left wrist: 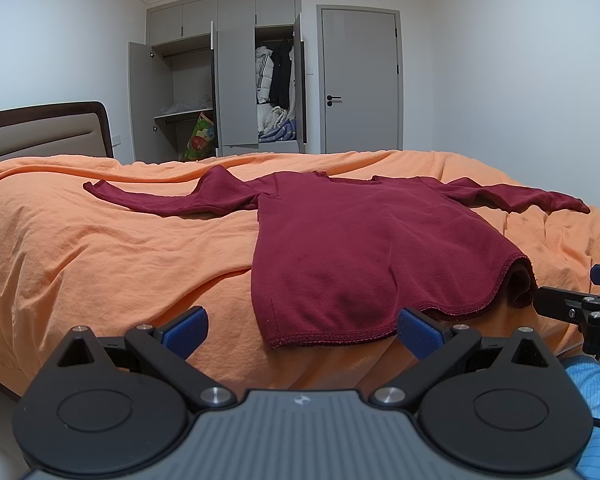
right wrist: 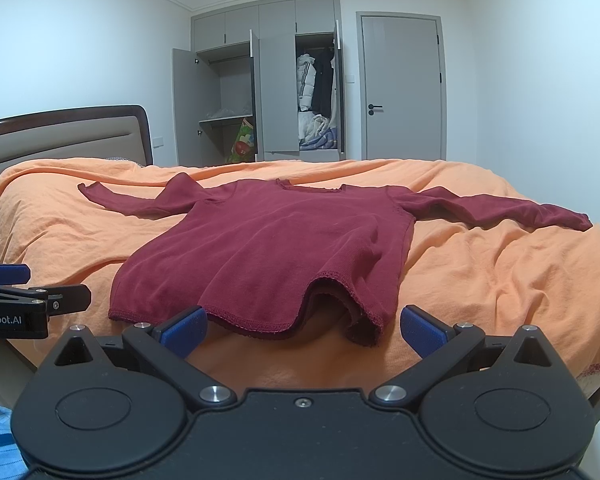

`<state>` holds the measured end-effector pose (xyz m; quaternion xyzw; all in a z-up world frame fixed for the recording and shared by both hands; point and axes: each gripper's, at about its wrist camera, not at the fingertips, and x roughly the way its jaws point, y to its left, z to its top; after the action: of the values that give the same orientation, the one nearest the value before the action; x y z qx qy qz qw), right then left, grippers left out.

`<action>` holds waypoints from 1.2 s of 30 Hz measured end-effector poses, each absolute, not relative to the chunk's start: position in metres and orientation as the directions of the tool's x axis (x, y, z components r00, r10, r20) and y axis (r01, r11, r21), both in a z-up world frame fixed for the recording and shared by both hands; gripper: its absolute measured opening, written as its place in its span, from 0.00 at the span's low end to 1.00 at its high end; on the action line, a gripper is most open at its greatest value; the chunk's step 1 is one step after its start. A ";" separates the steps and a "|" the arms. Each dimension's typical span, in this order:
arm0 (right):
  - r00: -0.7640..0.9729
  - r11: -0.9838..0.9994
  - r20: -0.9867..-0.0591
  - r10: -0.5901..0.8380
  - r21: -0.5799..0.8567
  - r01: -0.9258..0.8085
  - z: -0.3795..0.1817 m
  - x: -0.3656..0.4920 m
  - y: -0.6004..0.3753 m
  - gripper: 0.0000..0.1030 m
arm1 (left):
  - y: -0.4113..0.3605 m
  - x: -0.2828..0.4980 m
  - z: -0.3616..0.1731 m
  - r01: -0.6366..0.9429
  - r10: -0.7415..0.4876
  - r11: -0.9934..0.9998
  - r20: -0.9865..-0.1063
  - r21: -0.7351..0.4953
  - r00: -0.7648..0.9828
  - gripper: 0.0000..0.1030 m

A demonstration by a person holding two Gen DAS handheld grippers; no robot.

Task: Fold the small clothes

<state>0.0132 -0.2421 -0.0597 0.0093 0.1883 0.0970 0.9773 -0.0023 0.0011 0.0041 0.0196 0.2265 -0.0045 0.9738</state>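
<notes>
Though spread flat, maroon shirt (right wrist: 268, 248) rumpled.

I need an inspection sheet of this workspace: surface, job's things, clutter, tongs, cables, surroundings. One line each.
Surface: bed with wrinkled orange cover.
Job's things: one dark red shirt, long sleeves spread out flat, unfolded; hem at the near bed edge, partly lifted on the right.
Clutter: nothing seen on the bed.
Tongs: left tongs open, empty, just short of the hem; right tongs open, empty, at the hem.
Cables: nothing seen.
Surroundings: grey wardrobe with doors open, clothes inside; closed door; headboard; white walls.
</notes>
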 end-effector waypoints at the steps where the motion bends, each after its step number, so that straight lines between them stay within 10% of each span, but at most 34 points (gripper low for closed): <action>1: 0.910 0.981 -0.367 0.193 0.055 -0.186 -0.060 0.013 -0.242 1.00 | 0.001 -0.002 0.004 0.018 0.000 0.999 -0.441 0.036 0.897 1.00; 36: 0.892 0.976 -0.398 0.215 0.062 -0.207 -0.049 0.039 -0.245 1.00 | 0.003 0.045 0.022 -0.019 0.041 0.998 -0.457 0.052 0.888 1.00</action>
<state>0.0388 -0.2452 -0.0492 0.0090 0.2055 0.1086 0.9726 0.0450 0.0035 0.0223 0.0231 0.2358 0.0156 0.9714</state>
